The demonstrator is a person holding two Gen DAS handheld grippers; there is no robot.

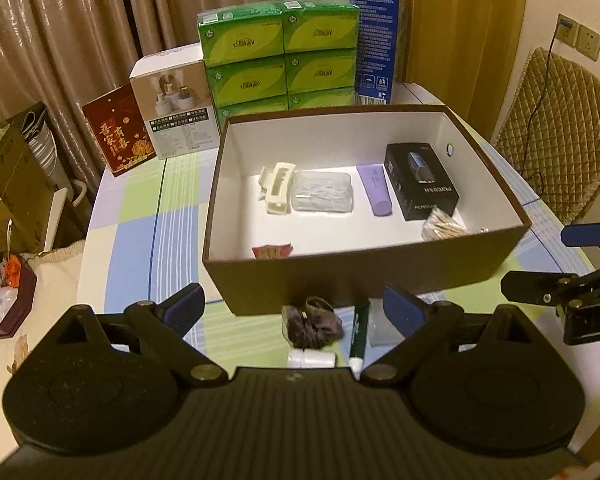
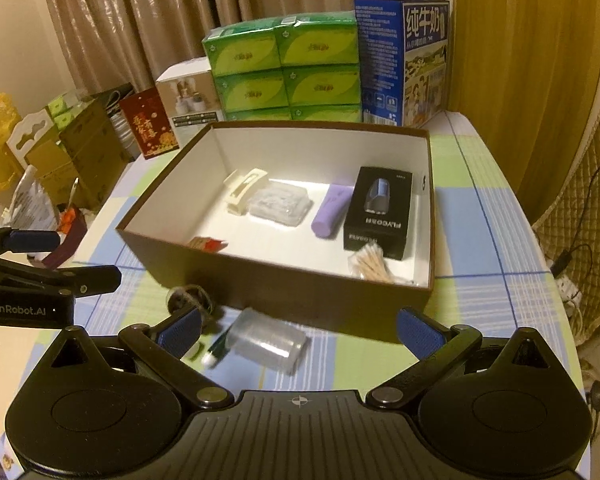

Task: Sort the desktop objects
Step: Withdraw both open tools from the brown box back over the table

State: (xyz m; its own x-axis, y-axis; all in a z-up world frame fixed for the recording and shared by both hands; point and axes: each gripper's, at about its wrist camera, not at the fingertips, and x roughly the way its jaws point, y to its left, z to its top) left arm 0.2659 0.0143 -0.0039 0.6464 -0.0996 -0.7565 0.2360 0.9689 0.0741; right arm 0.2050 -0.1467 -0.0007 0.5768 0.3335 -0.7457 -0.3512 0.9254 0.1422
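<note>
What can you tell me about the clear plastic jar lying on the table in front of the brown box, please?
The clear plastic jar lies on its side on the checked tablecloth, just outside the near wall of the brown box. It looks like a see-through cylinder of thin plastic and seems empty. A green marker lies close by its one end; whether they touch is unclear. It sits between the open fingers of the right gripper, not gripped.

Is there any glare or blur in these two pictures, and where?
Left wrist view: a bright glare patch on the white floor of the brown cardboard box; the dark hair scrunchie before it is smeared. Right wrist view: the same glare beside the clear plastic case; the transparent plastic jar looks blurred; straight edges bend outward.
</note>
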